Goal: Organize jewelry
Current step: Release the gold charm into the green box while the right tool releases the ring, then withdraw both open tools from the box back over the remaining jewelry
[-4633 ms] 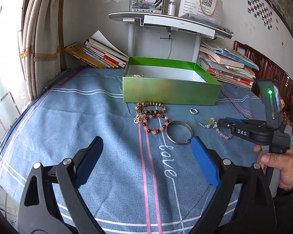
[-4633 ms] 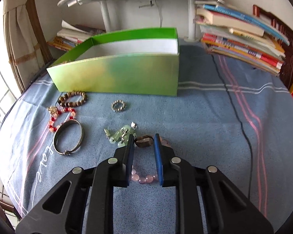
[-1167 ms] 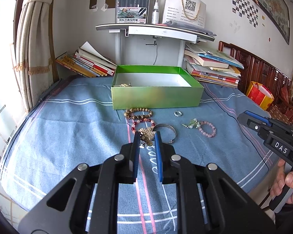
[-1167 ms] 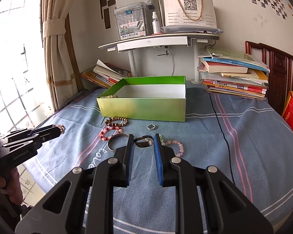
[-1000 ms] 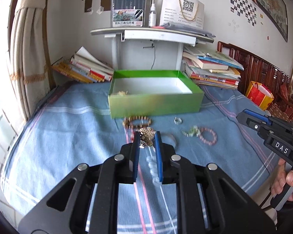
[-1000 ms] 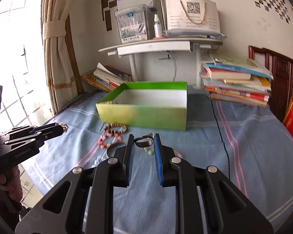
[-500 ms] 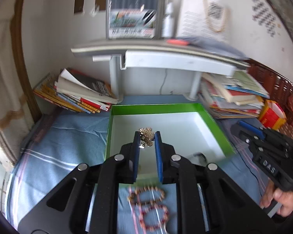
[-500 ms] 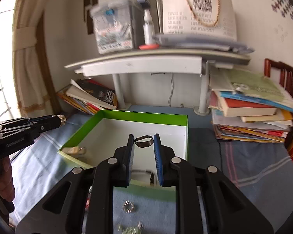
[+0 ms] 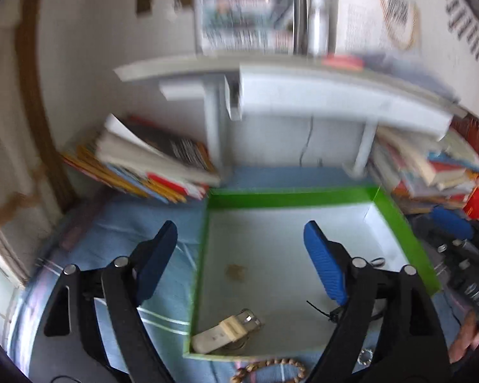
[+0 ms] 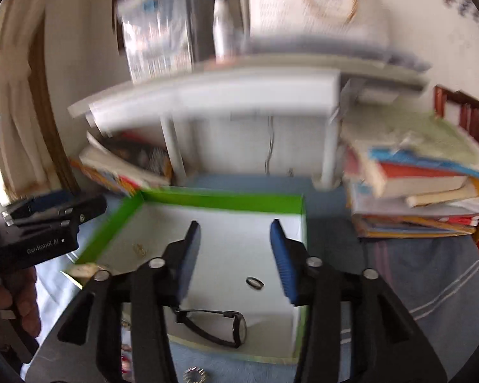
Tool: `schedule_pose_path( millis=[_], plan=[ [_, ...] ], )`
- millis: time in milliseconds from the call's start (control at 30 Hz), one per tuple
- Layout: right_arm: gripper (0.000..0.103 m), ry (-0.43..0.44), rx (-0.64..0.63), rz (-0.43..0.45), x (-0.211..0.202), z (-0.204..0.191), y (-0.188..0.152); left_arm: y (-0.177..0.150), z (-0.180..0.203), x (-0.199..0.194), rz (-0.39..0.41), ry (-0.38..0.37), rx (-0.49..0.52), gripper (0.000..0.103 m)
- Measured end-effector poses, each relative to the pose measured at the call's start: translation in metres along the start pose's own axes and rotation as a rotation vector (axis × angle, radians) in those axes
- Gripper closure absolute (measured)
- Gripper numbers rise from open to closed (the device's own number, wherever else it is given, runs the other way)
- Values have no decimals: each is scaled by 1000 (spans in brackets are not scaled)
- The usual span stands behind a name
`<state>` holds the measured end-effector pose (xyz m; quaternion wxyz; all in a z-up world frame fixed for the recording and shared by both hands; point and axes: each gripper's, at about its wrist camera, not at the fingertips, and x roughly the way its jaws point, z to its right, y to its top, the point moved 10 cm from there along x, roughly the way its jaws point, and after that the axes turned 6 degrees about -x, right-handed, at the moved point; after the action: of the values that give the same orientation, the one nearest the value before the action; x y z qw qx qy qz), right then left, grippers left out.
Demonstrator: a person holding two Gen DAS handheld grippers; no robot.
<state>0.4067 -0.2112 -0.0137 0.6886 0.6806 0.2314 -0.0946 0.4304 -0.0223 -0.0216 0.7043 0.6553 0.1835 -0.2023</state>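
Note:
The green box (image 9: pixel 290 196) with a white floor sits on the blue cloth; it also shows in the right wrist view (image 10: pixel 220 199). My left gripper (image 9: pixel 241 263) is open and empty above the box's left part. A small gold piece (image 9: pixel 235 270) lies on the box floor below it, and a cream watch (image 9: pixel 226 332) lies near the front wall. My right gripper (image 10: pixel 234 255) is open and empty over the box's right part. A dark ring (image 10: pixel 254 283) lies on the floor between its fingers. A black watch (image 10: pixel 220 322) lies near the front wall.
A brown bead bracelet (image 9: pixel 268 371) and a small silver ring (image 9: pixel 365 356) lie on the cloth in front of the box. Book stacks (image 9: pixel 150 172) stand behind the box on both sides under a white shelf (image 9: pixel 303 86). The view is blurred by motion.
Both grippers have opened over the box. The gold piece has dropped from the left one and the dark ring from the right one onto the box floor.

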Motion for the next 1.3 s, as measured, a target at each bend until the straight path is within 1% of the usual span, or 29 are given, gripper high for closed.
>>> schedule_pose_path(
  millis=[33,67,100,133,167,200,233,267,333,400,500,600,700,733,833,900,1100,1200,1300],
  plan=[
    [46,-3,20,52,-26,3,8,4,-3,-17,22,-8,-1,22],
    [37,-5,42,107,-53,6,15,9,-8,-42,63,-17,-8,20],
    [32,-8,59,158,-80,9,20,12,-13,-61,98,-20,-15,18],
    [24,-13,72,194,-102,11,21,13,-21,-92,152,-25,-34,14],
    [18,-20,83,234,-128,13,20,13,-27,-110,180,-30,-47,12],
    [17,-26,86,267,-152,13,18,11,-31,-127,201,-35,-59,11],
    [15,-32,84,280,-167,13,15,1,-37,-150,218,-42,-74,9],
    [14,-41,77,295,-186,12,8,-5,-40,-160,221,-47,-83,7],
    [12,-63,66,307,-210,8,-7,-30,-48,-186,221,-46,-111,7],
    [12,-77,63,297,-232,3,-30,-53,-51,-202,213,-50,-125,6],
    [12,-94,48,277,-248,-6,-57,-92,-49,-219,181,-42,-117,6],
    [12,-94,42,247,-249,-19,-80,-127,-47,-230,151,-23,-95,6],
    [12,-81,36,210,-250,-31,-109,-153,-36,-237,112,-67,-95,6],
    [12,-82,29,201,-251,-34,-113,-161,-32,-239,104,-72,-85,6],
    [12,-73,21,165,-248,-38,-129,-174,-26,-238,85,-51,-49,6],
    [12,-74,40,151,-248,-34,-137,-179,-27,-239,74,-59,-49,6],
    [12,-79,44,138,-250,-31,-144,-183,-28,-237,58,-61,-57,6],
    [12,-73,33,116,-245,-34,-147,-186,-26,-228,31,-46,-44,6],
    [12,-60,31,106,-243,-37,-150,-189,-24,-224,13,-50,-44,6]
  ],
)
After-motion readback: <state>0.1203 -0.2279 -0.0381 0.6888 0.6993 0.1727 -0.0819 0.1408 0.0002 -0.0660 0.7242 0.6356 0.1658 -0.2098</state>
